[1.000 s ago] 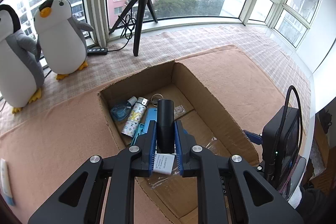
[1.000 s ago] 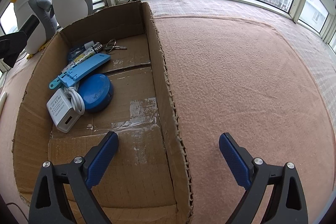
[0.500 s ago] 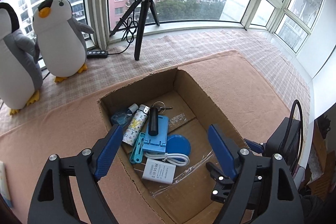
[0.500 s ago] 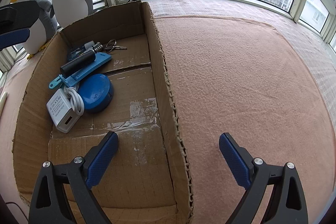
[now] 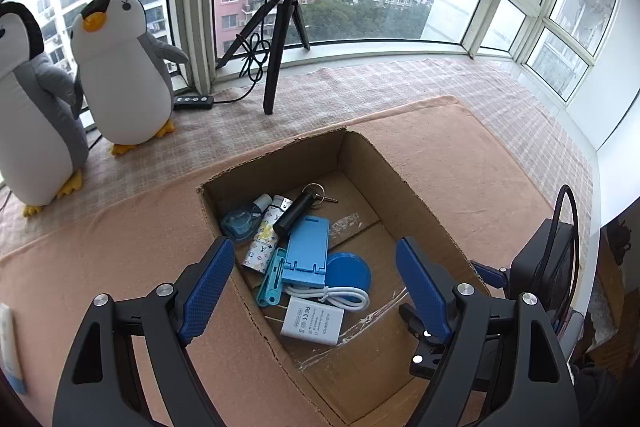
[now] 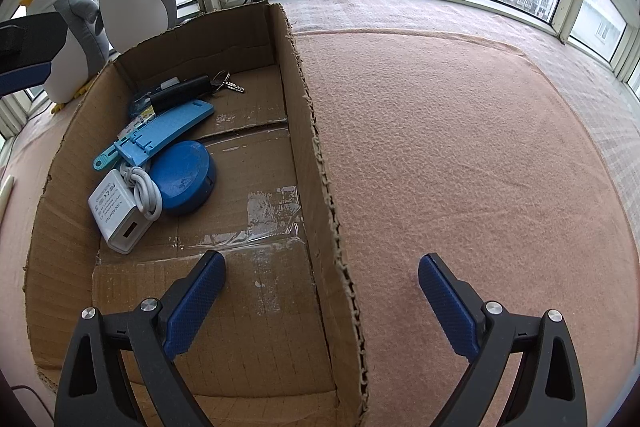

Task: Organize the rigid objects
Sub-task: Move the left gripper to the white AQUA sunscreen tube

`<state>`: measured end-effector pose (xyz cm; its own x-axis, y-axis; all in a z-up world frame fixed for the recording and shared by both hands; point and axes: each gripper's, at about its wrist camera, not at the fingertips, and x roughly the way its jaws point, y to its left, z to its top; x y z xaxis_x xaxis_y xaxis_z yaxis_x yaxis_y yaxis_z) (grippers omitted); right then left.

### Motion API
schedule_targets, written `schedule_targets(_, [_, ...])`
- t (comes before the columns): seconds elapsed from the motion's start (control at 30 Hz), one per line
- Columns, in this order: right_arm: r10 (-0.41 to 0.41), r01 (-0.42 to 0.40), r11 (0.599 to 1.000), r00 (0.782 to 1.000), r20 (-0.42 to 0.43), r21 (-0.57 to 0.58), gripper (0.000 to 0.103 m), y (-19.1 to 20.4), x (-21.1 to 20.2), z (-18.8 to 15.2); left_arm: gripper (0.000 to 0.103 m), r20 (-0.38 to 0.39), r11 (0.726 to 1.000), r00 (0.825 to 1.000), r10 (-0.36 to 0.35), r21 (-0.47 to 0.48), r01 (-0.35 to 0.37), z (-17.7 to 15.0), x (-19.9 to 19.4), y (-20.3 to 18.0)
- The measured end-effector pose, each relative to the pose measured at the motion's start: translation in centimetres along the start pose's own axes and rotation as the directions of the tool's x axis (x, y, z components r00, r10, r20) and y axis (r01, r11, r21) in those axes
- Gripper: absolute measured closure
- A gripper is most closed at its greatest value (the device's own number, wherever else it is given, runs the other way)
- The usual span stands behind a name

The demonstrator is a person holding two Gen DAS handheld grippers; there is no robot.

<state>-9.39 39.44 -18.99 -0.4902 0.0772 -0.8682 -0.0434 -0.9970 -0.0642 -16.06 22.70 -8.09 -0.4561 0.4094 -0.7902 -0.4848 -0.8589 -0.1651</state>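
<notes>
Looking from the left wrist: left gripper (image 5: 314, 281) spread wide above the box (image 5: 420, 195), nothing between its jaws. Inside lie a black cylinder (image 5: 295, 211) across a blue stand (image 5: 307, 251), keys (image 5: 322, 193), a patterned lighter (image 5: 262, 245), a blue disc (image 5: 348, 271) and a white adapter (image 5: 313, 321); its label is too small to read. Two penguins (image 5: 124, 75) and a tripod (image 5: 280, 39) stand behind. From the right wrist: right gripper (image 6: 322, 301) spread, straddling the box's right wall (image 6: 320, 163), one finger inside, one over the blanket (image 6: 460, 147).

Pink blanket (image 6: 460, 147) over checked cloth (image 5: 360, 87); on it cardboard box (image 6: 312, 147), near left edge white tube (image 5: 8, 343).
</notes>
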Motion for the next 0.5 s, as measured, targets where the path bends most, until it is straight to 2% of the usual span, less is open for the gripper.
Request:
schedule_targets(0.33, [-0.011, 0.011, 1.000, 1.000, -0.002, -0.012, 0.008, 0.3, 0.1, 0.2, 0.020, 0.011, 0.999, 0.999, 0.034, -0.016, -0.034, -0.9, -1.2, 2.6])
schedule_targets(0.5, [-0.016, 0.015, 1.000, 1.000, -0.003, -0.015, 0.008, 0.4, 0.3, 0.3, 0.020, 0.013, 0.995, 0.996, 0.089, -0.037, -0.088, -2.2, -2.4, 6.0])
